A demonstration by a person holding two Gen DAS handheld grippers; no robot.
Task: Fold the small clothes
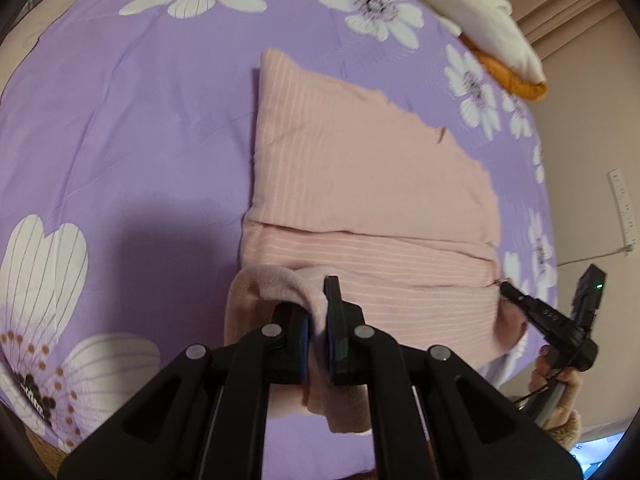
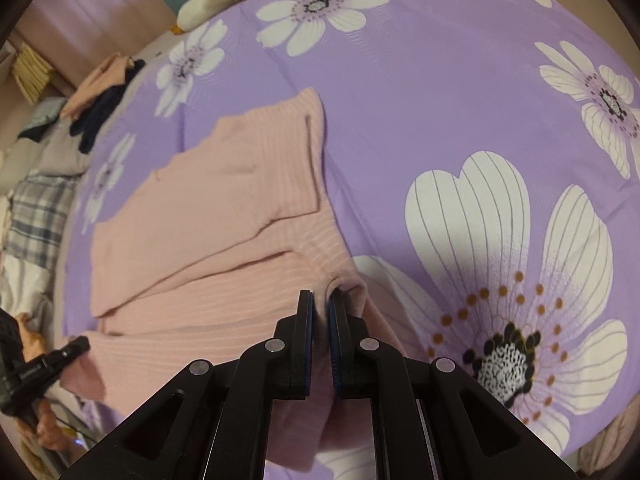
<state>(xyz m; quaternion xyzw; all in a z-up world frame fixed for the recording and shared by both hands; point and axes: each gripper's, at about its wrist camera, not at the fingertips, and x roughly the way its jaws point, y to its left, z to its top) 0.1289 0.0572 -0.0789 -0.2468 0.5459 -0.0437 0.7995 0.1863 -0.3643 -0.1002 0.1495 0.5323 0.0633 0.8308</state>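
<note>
A pink striped garment (image 1: 360, 168) lies partly folded on the purple flowered bedspread (image 1: 120, 120); it also shows in the right wrist view (image 2: 216, 208). My left gripper (image 1: 318, 320) is shut on the garment's near left corner, lifted a little off the bed. My right gripper (image 2: 320, 320) is shut on the garment's other near corner. The right gripper also shows in the left wrist view (image 1: 506, 290) at the garment's right edge, and the left gripper shows in the right wrist view (image 2: 82, 344) at the lower left.
A white and orange soft pile (image 1: 492, 36) lies at the far right of the bed. Pink and dark clothes (image 2: 104, 92) and a plaid cloth (image 2: 36, 216) lie off the bed's left side. The bedspread (image 2: 440, 100) stretches beyond the garment.
</note>
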